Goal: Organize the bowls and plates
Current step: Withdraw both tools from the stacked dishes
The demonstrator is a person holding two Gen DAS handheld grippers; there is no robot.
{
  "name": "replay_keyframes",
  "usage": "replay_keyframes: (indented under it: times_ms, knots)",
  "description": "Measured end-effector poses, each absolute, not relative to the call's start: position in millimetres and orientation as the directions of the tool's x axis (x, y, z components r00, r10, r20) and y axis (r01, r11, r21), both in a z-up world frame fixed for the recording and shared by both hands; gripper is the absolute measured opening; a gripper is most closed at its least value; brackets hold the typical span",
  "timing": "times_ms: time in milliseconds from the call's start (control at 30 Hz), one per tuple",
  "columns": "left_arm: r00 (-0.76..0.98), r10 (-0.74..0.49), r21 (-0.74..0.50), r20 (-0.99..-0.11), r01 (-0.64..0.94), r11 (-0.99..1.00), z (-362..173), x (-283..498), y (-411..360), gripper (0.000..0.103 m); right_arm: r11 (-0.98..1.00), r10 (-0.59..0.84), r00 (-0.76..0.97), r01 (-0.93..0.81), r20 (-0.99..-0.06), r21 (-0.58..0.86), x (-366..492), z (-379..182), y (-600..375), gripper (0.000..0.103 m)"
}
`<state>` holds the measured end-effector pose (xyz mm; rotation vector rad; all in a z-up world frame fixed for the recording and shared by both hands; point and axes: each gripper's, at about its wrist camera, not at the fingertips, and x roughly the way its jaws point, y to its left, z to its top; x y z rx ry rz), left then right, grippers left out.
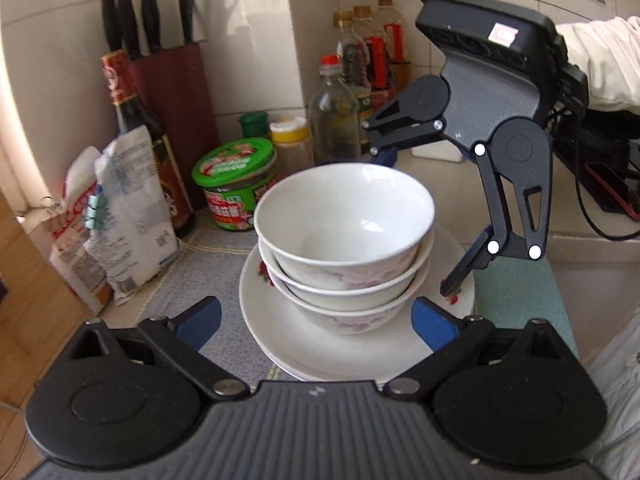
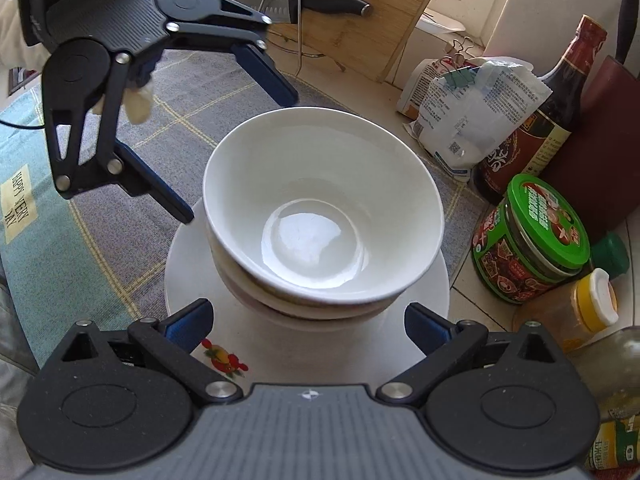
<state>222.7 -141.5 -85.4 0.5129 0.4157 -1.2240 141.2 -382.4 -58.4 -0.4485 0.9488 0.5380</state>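
Note:
Three white bowls (image 1: 344, 216) (image 2: 320, 208) sit nested on a stack of white plates (image 1: 280, 328) (image 2: 420, 292) with small fruit prints, all on a grey checked mat (image 1: 224, 252). My left gripper (image 1: 318, 318) (image 2: 235, 154) is open, its blue pads on either side of the lowest bowl and clear of it. My right gripper (image 1: 418, 222) (image 2: 308, 314) faces it from the far side of the stack, also open. One of its fingertips (image 1: 450, 290) hangs just over the plate rim. Nothing is held by either gripper.
Behind the stack stand a green-lidded jar (image 1: 236, 184), a dark sauce bottle (image 1: 136, 120), clipped bags (image 1: 120, 216), a knife block (image 1: 176, 80), oil bottles (image 1: 336, 116) and spice jars (image 2: 588, 304). A cutting board with a knife (image 2: 320, 2) leans at the back. A teal mat (image 2: 24, 152) lies alongside.

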Motion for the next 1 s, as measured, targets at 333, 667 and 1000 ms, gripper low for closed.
replay_keyframes:
  times_ms: [333,667,1000]
  knots:
    - [0.524,-0.8,0.061,-0.295,0.845,0.531,-55,168,-83,0.102,0.977,0.031,0.61,-0.187,-0.792,-0.106,89,-21,-344,0.103]
    - [0.577,-0.615,-0.095,-0.537,0.684,0.724,-51,142,-53,0.102,0.915,-0.241,0.593,0.402,-0.768,0.023,20,-26,-289,0.103]
    - [0.607,-0.522,-0.036,-0.599,0.63,0.775,-39,116,-32,0.102,0.883,-0.342,0.596,0.469,-0.727,-0.03,-5,-6,-247,0.103]
